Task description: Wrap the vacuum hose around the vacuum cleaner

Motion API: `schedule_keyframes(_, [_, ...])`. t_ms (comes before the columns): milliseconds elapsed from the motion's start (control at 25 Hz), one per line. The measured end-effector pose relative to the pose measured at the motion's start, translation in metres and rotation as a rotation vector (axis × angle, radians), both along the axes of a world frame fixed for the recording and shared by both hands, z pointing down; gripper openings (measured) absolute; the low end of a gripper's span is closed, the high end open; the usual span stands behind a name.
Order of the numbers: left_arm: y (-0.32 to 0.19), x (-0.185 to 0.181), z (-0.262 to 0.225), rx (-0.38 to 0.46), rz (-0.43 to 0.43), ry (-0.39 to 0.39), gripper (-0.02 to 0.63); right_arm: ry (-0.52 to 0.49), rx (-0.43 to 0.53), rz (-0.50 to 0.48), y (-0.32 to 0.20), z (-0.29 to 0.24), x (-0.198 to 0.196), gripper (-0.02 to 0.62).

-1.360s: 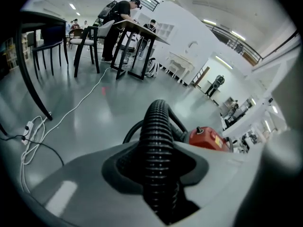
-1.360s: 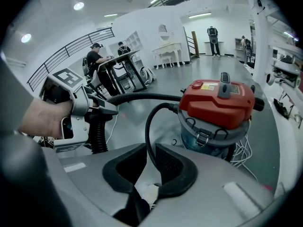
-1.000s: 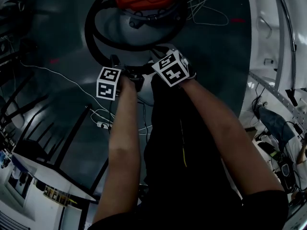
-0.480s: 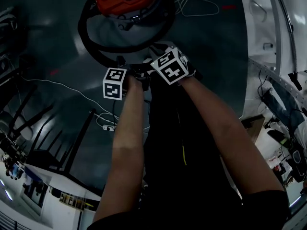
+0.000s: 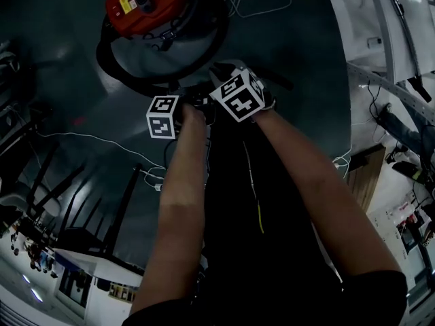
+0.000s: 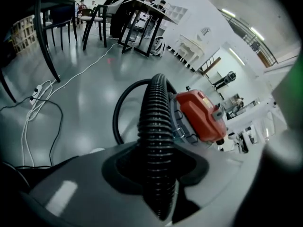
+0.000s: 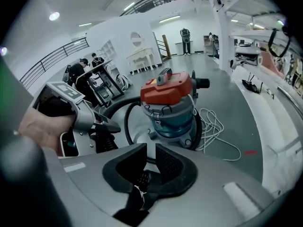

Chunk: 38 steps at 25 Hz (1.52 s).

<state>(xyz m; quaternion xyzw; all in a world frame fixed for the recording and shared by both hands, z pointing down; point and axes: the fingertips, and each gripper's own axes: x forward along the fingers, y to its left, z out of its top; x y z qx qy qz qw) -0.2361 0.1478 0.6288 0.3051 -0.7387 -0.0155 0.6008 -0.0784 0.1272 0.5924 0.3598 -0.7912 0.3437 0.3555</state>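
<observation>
Glossy floor (image 6: 80, 93): near the vacuum (image 7: 168, 103), my left gripper (image 6: 156, 169) and right gripper (image 7: 150, 167) clamp the hose (image 6: 156, 122), likely light and springy, ribs aiding grip.

Your bare left forearm (image 5: 180, 195) and bare right forearm (image 5: 312, 175) reach forward and down, wrists close together. Your left grey two-jaw gripper (image 6: 156, 160) is clamped on the black ribbed hose (image 6: 155, 122). Your right grey two-jaw gripper (image 7: 150, 167) sits just beside it, jaws nearly together, pinching that hose deep between them.
</observation>
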Motion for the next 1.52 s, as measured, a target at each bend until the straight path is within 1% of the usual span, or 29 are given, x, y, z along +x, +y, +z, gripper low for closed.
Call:
schedule_keyframes(160, [-0.014, 0.026, 0.003, 0.001, 0.015, 0.026, 0.141, 0.016, -0.011, 0.046, 0.001, 0.007, 0.028, 0.058])
schedule_keyframes(440, [-0.045, 0.074, 0.012, 0.013, 0.053, 0.115, 0.133, 0.019, -0.023, 0.14, -0.008, 0.018, 0.064, 0.058])
schedule_keyframes(560, [-0.054, 0.088, 0.015, 0.015, 0.076, 0.148, 0.133, 0.016, -0.033, 0.179, -0.009, 0.023, 0.076, 0.058])
schedule_keyframes(840, [-0.071, 0.111, 0.015, 0.024, 0.103, 0.23, 0.132, 0.009, -0.064, 0.238, -0.012, 0.032, 0.086, 0.067])
schedule_keyframes(1000, [-0.084, 0.118, 0.009, 0.037, 0.111, 0.278, 0.132, -0.002, -0.063, 0.264, -0.019, 0.031, 0.09, 0.081])
schedule_keyframes(1120, [-0.094, 0.125, 0.006, 0.047, 0.124, 0.326, 0.132, 0.001, -0.067, 0.296, -0.026, 0.029, 0.094, 0.094])
schedule_keyframes(1320, [-0.109, 0.133, 0.0, 0.066, 0.132, 0.403, 0.13, -0.003, -0.058, 0.306, -0.04, 0.028, 0.093, 0.121])
schedule_keyframes(1440, [-0.118, 0.142, -0.007, 0.082, 0.148, 0.47, 0.131, -0.03, -0.062, 0.347, -0.048, 0.022, 0.094, 0.132])
schedule_keyframes(1520, [-0.123, 0.145, -0.009, 0.097, 0.14, 0.511, 0.13, -0.085, -0.083, 0.409, -0.055, 0.018, 0.094, 0.157])
